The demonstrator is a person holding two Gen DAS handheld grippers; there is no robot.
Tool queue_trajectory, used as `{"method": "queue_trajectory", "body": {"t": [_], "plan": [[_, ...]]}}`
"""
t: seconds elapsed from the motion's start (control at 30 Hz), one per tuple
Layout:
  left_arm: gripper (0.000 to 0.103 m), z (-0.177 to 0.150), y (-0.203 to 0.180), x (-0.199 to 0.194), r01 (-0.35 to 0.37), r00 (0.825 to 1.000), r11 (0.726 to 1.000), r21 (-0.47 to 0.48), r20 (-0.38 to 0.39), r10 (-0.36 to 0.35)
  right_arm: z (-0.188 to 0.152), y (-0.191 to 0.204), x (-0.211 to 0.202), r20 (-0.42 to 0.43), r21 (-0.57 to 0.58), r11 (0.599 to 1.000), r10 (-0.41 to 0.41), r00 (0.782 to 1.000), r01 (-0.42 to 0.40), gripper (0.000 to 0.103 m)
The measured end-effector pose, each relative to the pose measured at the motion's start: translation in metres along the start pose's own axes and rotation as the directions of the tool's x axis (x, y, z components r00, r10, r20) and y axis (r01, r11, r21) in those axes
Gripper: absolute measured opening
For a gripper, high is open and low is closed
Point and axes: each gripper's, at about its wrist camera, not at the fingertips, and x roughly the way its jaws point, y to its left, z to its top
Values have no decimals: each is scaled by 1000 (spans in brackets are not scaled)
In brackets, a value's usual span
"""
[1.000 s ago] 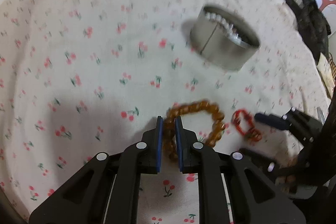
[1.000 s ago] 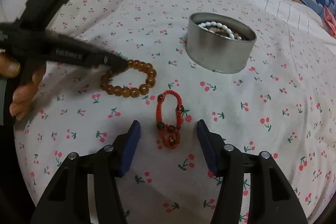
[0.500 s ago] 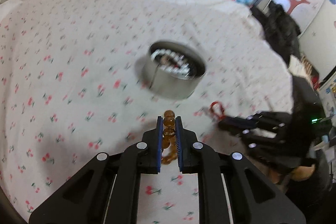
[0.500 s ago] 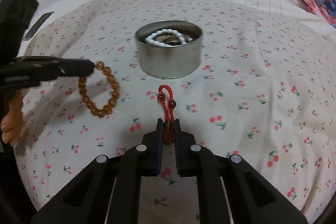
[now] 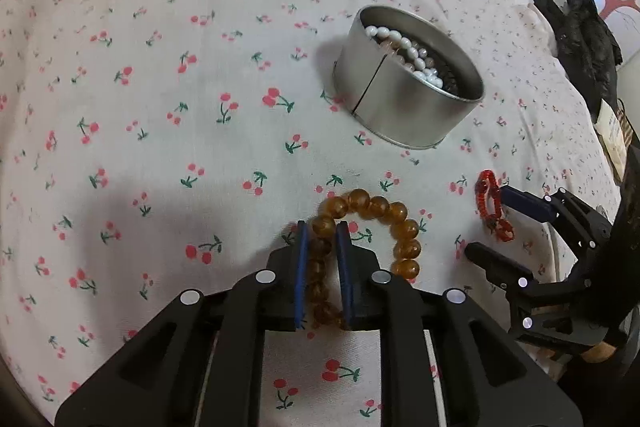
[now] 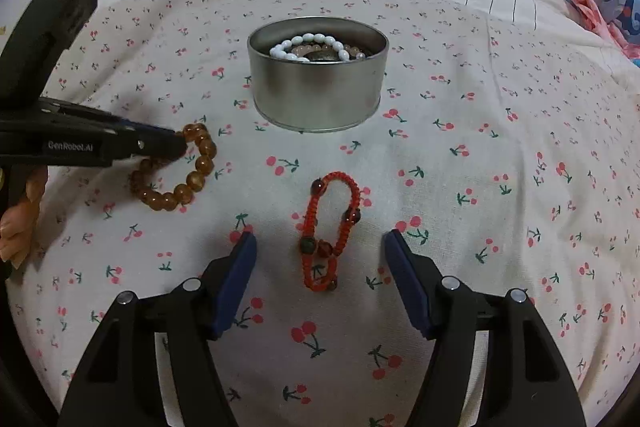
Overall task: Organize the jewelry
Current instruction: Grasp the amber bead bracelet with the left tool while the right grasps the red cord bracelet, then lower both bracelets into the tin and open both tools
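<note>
— From my seat, what can't you make out?

— In my left wrist view, the amber bead bracelet [image 5: 362, 223] runs down between the left gripper [image 5: 322, 239] pads, and its lower beads vanish behind the black finger frames. I can't tell whether the pads press the beads.

— And the tin?

— The round tin [image 6: 318, 83] hides most of its contents behind its wall; I see white beads [image 6: 308, 45] on top, something dark beneath that I can't name.

— Anything cut off?

— My hand [image 6: 18, 215] is clipped by the right view's left edge. A dark heap [image 5: 584, 39] at the bed's far side is too murky to identify.
</note>
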Motion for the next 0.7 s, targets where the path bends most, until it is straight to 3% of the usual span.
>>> {"method": "queue_trajectory", "body": {"t": [0.03, 0.1, 0.13, 0.2, 0.27, 0.37, 0.47, 0.7], "plan": [[22, 0, -4, 1, -6, 1000, 1000, 18, -4, 6, 0, 1, 0, 4, -2, 1000, -1, 1000, 1, 56], [22, -2, -15, 1, -17, 1000, 998, 66, -5, 17, 0, 0, -1, 9, 0, 1000, 7, 1000, -7, 21], [19, -3, -20, 1, -15, 1000, 996, 91, -2, 16, 0, -2, -1, 7, 7, 1000, 12, 1000, -12, 14], [10, -2, -25, -3, 29, 1000, 994, 102, 7, -30, 1, -7, -2, 8, 40, 998, 41, 999, -41, 12], [10, -1, -30, -16, 72, 995, 991, 111, 63, -79, 1, -14, -5, 18, 86, 993, 81, 997, -82, 12], [10, 4, -36, -39, 157, 973, 980, 122, 153, -175, 3, -28, -14, 72, 163, 972, 161, 984, -171, 12], [10, 7, -36, -49, 219, 951, 968, 118, 196, -239, 6, -38, -23, 133, 217, 945, 219, 967, -244, 12], [10, 15, -47, -60, 275, 926, 952, 136, 230, -301, 12, -49, -32, 187, 267, 911, 270, 944, -314, 12]]}}
